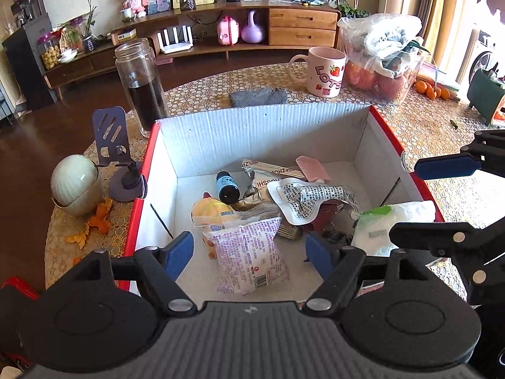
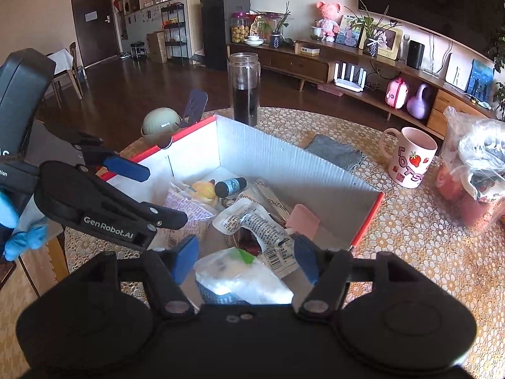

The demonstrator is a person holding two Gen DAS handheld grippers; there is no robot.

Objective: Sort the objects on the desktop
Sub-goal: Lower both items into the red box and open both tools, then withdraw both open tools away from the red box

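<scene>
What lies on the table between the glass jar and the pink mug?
A folded grey cloth lies between the glass jar and the pink mug, just behind the box's back wall; both wrist views show it.

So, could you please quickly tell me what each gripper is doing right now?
Left gripper: open, holding nothing, above the box.
Right gripper: open, holding nothing.

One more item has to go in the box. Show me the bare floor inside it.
Inside the box, bare floor runs along the left wall beside the purple-printed packet, and along the back wall behind the small dark bottle. The middle and right, with the white tissue pack, are crowded.
</scene>
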